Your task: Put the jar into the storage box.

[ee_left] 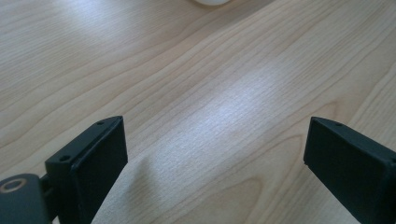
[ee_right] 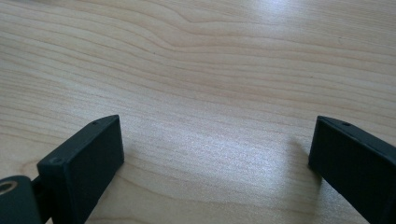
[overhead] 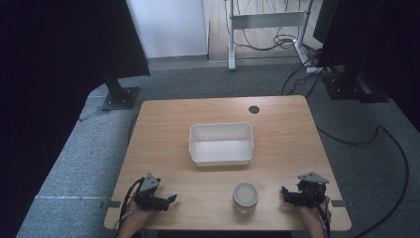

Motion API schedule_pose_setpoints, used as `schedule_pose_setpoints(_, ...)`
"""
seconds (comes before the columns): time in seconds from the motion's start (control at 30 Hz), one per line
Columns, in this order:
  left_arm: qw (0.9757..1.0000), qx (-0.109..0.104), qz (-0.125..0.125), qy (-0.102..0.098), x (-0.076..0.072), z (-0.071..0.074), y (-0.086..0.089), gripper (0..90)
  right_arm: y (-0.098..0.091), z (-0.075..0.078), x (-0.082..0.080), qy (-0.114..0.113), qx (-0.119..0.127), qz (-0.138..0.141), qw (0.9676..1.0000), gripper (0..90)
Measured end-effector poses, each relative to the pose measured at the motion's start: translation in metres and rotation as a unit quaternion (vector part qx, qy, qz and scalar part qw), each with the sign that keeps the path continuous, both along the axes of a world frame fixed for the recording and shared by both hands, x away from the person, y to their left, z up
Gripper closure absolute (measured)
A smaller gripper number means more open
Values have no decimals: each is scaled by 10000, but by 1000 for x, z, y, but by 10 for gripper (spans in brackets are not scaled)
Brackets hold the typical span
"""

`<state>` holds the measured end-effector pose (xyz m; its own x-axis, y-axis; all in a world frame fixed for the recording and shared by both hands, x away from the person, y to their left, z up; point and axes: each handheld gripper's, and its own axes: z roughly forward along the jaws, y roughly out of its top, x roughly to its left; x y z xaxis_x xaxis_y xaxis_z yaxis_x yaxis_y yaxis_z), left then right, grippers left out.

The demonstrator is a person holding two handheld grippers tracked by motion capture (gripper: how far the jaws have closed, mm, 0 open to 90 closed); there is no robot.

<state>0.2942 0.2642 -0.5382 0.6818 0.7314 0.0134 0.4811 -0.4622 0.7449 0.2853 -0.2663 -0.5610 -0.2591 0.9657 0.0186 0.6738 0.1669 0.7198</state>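
A white rectangular tub (overhead: 221,144) sits empty at the middle of the wooden table (overhead: 163,124). A small clear jar with a pale lid (overhead: 245,196) stands near the front edge, between the two grippers. My left gripper (overhead: 171,199) rests on the table at the front left, jaws pointing right toward the jar. My right gripper (overhead: 285,193) rests at the front right, jaws pointing left. In the left gripper view the left gripper (ee_left: 215,154) is open over bare wood. The right gripper (ee_right: 217,154) is open too, with only wood between its jaws.
A round cable hole (overhead: 254,109) lies near the table's far edge. Dark monitor stands (overhead: 119,94) and cables (overhead: 366,134) lie on the grey carpet around the table. A white edge of the jar or tub (ee_left: 212,2) peeks in at the top of the left gripper view.
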Motion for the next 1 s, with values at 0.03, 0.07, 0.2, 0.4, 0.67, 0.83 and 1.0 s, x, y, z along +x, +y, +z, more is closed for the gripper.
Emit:
schedule_pose_setpoints(0.03,10000,-7,-17,-7,-1,1,-1,59,0,0,0,1,0,-1,10000,27)
schedule_pose_setpoints(0.07,10000,-33,-26,-13,-1,1,-2,57,0,0,0,1,1,-1,10000,27)
schedule_pose_setpoints(0.2,9999,-46,-92,-38,-4,4,-6,49,0,0,0,2,1,-1,10000,27)
schedule_pose_setpoints(0.4,9997,-115,-187,-56,-7,6,-12,44,0,0,0,0,0,0,10000,27)
schedule_pose_setpoints(0.67,9991,-209,-362,-95,-11,12,-24,36,0,0,0,0,1,-1,10000,27)
schedule_pose_setpoints(0.83,9984,-290,-463,-115,-12,17,-31,29,0,0,0,0,1,0,10000,27)
schedule_pose_setpoints(1.0,9976,-335,-589,-144,-13,20,-41,26,0,0,0,1,1,-1,10000,27)
